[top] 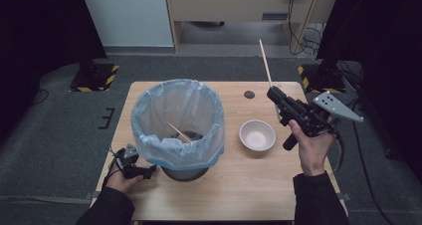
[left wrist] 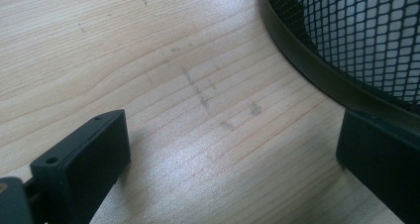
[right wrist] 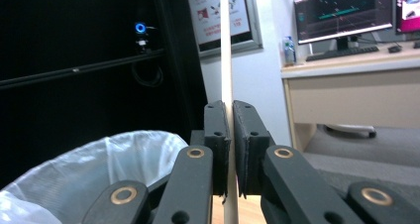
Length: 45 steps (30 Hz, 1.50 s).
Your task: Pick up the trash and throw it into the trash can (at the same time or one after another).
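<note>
Right gripper view: chopstick (right wrist: 227,45) upright, clamped between right gripper (right wrist: 231,149) pads.

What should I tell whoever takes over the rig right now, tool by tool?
Right tool: shut on a wooden chopstick, raised above the table's right side, stick pointing up and away.
Left tool: open, resting low on the table beside the base of the mesh bin, holding nothing.
Things: the bin with its bag liner stands centre-left; one chopstick already lies inside. White bowl sits empty to the bin's right.
Left, probably: carry the held chopstick over the bin and release.
</note>
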### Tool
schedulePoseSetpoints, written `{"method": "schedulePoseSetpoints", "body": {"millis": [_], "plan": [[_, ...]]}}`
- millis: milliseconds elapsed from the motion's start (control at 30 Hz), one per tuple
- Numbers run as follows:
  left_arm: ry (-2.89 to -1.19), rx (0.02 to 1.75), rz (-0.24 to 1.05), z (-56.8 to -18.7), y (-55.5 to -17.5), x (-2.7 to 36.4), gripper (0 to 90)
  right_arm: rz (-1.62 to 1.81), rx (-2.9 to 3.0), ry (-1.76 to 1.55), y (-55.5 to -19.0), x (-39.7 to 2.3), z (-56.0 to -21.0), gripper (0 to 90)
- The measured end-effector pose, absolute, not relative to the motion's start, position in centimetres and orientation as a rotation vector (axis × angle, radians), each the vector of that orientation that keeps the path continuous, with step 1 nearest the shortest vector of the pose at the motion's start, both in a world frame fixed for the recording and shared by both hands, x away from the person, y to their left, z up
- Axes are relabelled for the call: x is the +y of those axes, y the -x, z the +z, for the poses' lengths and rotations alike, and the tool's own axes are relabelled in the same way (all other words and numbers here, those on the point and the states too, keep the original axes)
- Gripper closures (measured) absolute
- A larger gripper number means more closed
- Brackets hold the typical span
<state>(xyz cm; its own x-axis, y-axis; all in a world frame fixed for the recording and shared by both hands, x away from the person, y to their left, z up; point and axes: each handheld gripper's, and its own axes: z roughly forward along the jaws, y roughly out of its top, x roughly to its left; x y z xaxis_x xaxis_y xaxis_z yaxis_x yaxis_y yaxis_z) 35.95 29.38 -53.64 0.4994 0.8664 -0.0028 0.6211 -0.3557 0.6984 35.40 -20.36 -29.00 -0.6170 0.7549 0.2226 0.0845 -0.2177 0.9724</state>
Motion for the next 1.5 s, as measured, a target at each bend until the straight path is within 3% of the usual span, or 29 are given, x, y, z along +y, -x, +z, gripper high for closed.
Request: {"method": "schedulePoseSetpoints", "body": {"millis": [600,1500], "plan": [[-2.100,1.216,0.492,-53.6,-36.0,29.4,0.0,1.973,1.590,-0.861,-35.2,-15.8,-25.0,85.8],[-2.102,1.216,0.491,-53.6,-36.0,29.4,0.0,2.004,1.720,-0.787,-36.6,-9.2,-24.8,85.8]]}}
